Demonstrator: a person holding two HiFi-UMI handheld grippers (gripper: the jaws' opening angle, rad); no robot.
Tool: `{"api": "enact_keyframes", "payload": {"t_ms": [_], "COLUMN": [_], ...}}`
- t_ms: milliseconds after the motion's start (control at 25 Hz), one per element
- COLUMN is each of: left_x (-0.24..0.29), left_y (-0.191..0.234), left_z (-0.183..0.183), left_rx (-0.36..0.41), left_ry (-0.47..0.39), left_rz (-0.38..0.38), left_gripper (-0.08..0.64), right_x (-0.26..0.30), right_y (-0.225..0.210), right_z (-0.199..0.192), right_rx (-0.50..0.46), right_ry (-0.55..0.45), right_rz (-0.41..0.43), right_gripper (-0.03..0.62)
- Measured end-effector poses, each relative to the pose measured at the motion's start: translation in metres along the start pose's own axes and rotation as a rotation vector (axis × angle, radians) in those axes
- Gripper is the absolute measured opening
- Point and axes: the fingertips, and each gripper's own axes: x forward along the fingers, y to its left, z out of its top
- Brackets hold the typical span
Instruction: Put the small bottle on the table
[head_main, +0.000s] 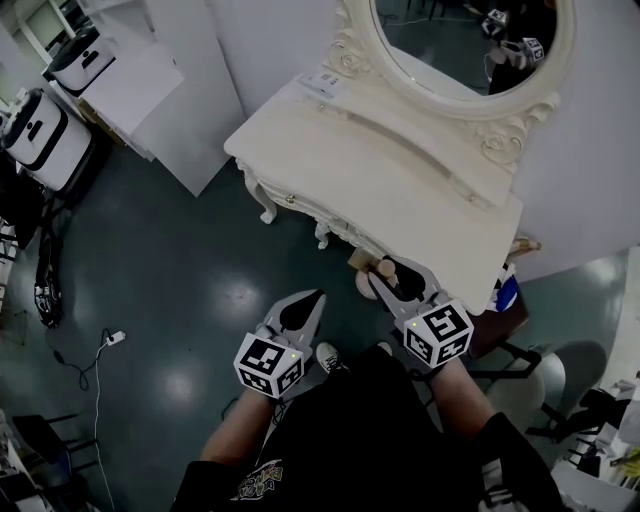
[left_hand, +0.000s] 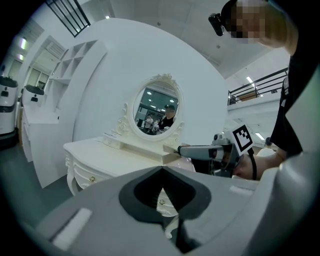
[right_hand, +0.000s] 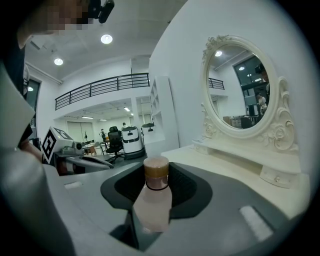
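As the small bottle is not yet over the table, placement is outstanding
The right gripper has its jaws closed on the bottle's body below the cap, a hold judged to leave the base free for setting down. It is held just off the table's front edge. The left gripper has its jaws drawn together on nothing and hangs apart from the table, judged idle. The top before the mirror is the likely target

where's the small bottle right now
The small bottle is clamped in the right tongs, right of centre in the head view, just off the near edge of the dressing table.
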Motion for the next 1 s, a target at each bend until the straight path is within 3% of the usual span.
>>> {"api": "enact_keyframes", "payload": {"t_ms": [440,640,1000], "left_x": [0.008,0.027,0.096], "left_y": [0.016,0.03,0.063], "left_z": [0.002,0.02,0.053], "left_rx": [-0.013,-0.004,-0.004], "left_ry": [-0.004,-0.008,-0.004], "left_rz": [0.019,0.013,0.018], "left_gripper": [0.0,0.0,0.0], "right_x": [0.025,0.047,0.079], "right_y": [-0.013,-0.028,-0.095], "right_z": [0.006,0.022,0.044], "right_rx": [0.001,-0.001,0.008], "right_ry": [0.002,0.0,0.005], "right_rz": [0.015,0.025,0.016], "right_gripper": [0.17,0.17,0.17]}}
